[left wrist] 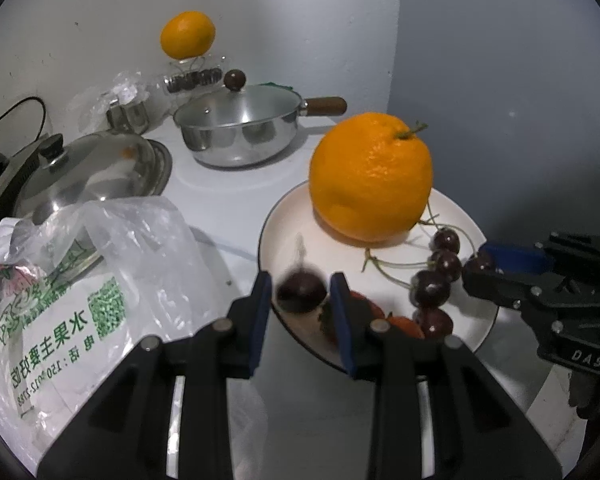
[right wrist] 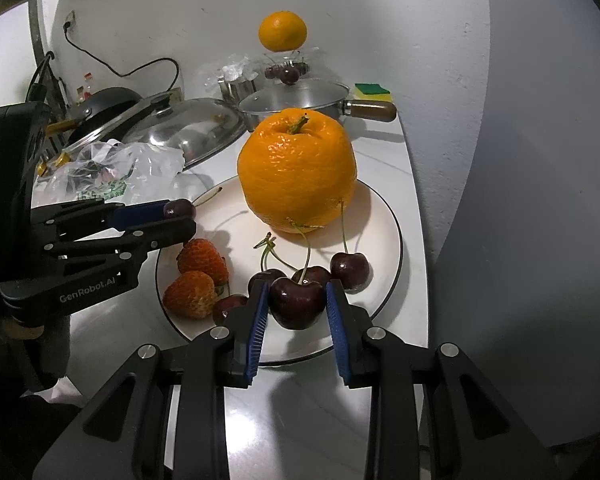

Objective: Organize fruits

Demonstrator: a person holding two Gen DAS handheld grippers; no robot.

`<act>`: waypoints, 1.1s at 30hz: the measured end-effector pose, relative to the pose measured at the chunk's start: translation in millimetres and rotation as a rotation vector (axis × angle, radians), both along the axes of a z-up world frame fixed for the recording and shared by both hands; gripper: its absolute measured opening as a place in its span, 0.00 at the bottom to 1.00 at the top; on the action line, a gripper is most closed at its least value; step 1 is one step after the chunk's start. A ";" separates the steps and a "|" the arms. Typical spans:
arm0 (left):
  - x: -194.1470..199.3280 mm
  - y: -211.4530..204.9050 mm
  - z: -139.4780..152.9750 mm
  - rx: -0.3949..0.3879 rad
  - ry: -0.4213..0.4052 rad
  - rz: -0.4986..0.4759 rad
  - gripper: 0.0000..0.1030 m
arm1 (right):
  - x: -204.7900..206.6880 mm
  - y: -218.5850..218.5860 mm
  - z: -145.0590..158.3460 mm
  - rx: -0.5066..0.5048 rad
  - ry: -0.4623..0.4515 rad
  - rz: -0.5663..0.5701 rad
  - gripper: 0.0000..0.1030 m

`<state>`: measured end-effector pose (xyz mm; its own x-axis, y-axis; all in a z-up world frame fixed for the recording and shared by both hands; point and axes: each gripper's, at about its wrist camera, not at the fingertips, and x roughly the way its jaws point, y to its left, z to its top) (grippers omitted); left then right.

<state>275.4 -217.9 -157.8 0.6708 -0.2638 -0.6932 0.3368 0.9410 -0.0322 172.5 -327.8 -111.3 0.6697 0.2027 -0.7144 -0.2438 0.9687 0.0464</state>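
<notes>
While both grippers are clamping cherries, the large orange [right wrist: 297, 172] is sitting at the plate's [right wrist: 384, 216] far side.
Left gripper [left wrist: 300, 294] is gripping one cherry [left wrist: 301, 293] over the plate's left edge; right gripper [right wrist: 296, 300] is gripping another cherry [right wrist: 297, 302] at its near edge.

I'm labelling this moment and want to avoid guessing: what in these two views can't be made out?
- Strawberries: in the left wrist view, mostly hidden behind the left claw; only red slivers show.
- Cherry in the left claw: blurred in the left wrist view.
- Contents of the plastic bag: obscured by crumpled film in both views.
- Inside of the lidded pan: reflections hide it.
- Right claw body: cut off by the left wrist view's right edge.
</notes>
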 end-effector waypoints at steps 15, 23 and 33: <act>-10.0 -0.6 6.3 -0.011 -0.003 -0.028 0.49 | 1.2 5.0 -1.7 -0.010 0.012 -0.016 0.31; -18.7 3.7 14.6 -0.022 -0.017 -0.017 0.51 | -4.4 3.4 4.2 -0.014 -0.002 -0.033 0.36; -35.2 14.1 28.9 -0.034 -0.045 -0.009 0.51 | -15.7 10.7 15.3 -0.020 -0.028 -0.040 0.36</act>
<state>240.2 -203.8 -128.9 0.6984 -0.2932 -0.6529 0.3473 0.9365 -0.0490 156.8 -317.1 -96.0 0.6967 0.1612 -0.6990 -0.2057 0.9784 0.0206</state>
